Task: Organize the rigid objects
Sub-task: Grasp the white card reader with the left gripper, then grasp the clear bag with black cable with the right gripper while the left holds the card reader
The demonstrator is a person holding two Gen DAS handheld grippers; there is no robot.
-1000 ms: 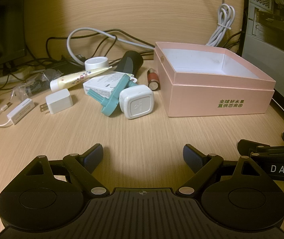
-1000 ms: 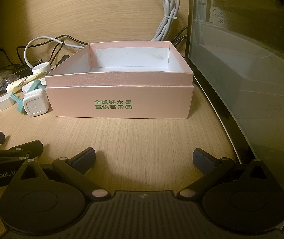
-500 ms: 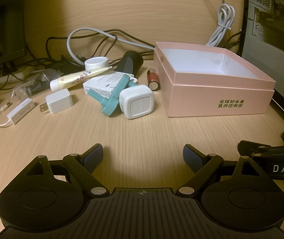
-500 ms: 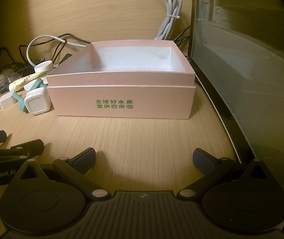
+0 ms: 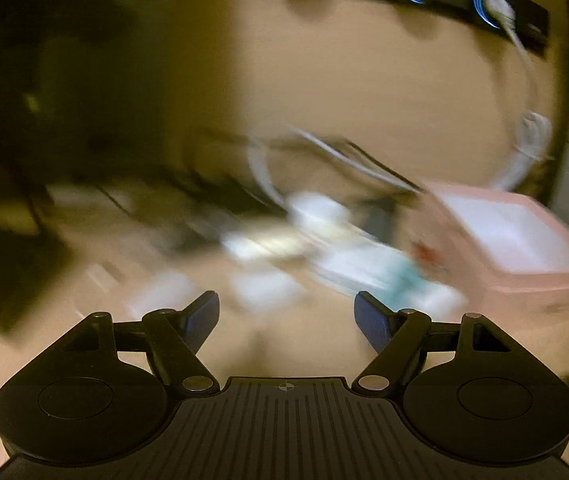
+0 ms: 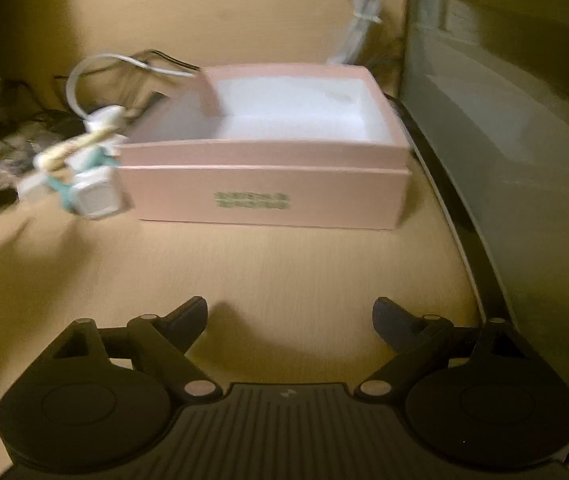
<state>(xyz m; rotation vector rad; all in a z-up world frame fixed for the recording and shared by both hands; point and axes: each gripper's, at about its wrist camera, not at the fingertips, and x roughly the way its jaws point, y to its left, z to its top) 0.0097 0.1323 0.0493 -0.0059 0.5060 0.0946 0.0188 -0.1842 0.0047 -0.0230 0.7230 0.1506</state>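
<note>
Left gripper (image 5: 286, 316): nearest item in its own view, jaws apart with nothing between them, having just been narrowing a little; bare wooden desk (image 5: 296, 344) under the fingertips. Right gripper (image 6: 290, 322): likewise jaws apart and empty, also just narrowed slightly, standing over bare desk short of the box. Pink box (image 6: 264, 196): open-topped, white inside, nothing seen in it, green lettering on the front wall too blurred to read; sits on the desk straight ahead of the right gripper, well apart from its fingers; in the left view it lies at the right, smeared by blur. Heap of small objects (image 6: 80, 176): on the desk just left of the box, close against its left wall; includes a white rounded-square block (image 6: 94, 200) at the front, a teal piece (image 6: 64, 194) beside it, a cream tube (image 6: 72, 148) lying slantwise above; in the left view the same heap is a pale smear ahead of the fingers, single items not separable. White cable loop (image 6: 84, 76): behind the heap. Bundled white cord (image 6: 362, 12): hanging behind the box against the wooden back panel. Large grey case (image 6: 504, 120): along the right edge, beside the box
</note>
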